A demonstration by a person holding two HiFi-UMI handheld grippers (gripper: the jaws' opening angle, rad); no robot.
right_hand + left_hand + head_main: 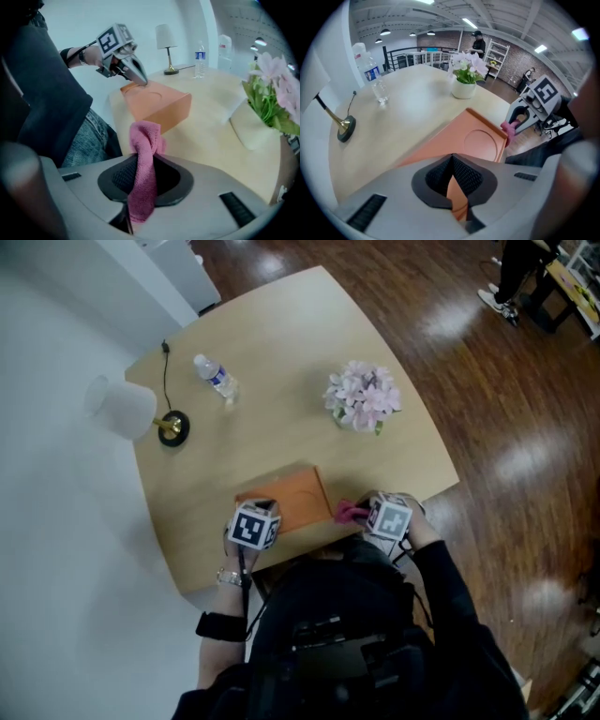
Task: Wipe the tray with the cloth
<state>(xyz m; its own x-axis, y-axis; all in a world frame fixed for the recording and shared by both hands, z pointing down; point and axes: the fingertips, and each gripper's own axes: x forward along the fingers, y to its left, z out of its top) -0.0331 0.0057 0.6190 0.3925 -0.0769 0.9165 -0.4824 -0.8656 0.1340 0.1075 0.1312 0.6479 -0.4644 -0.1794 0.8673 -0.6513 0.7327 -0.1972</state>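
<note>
Wooden surface (281,362): left gripper (453,185) clamps tray (480,140) edge, apparently tilted; right gripper (140,185) pinches cloth (144,150). Keep tray steady, press cloth flat, sweep recess evenly.

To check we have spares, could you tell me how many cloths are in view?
1. The pink cloth is pinched in the right gripper, beside the orange tray's right end. No other shows, though the person's body hides the table's near edge.

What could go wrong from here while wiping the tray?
1. The tray lies at the table's near edge; if the left tongs lose its rim, wiping could push it off.
2. The right tongs hold the cloth bunched, so it may slip out or wipe little.
</note>
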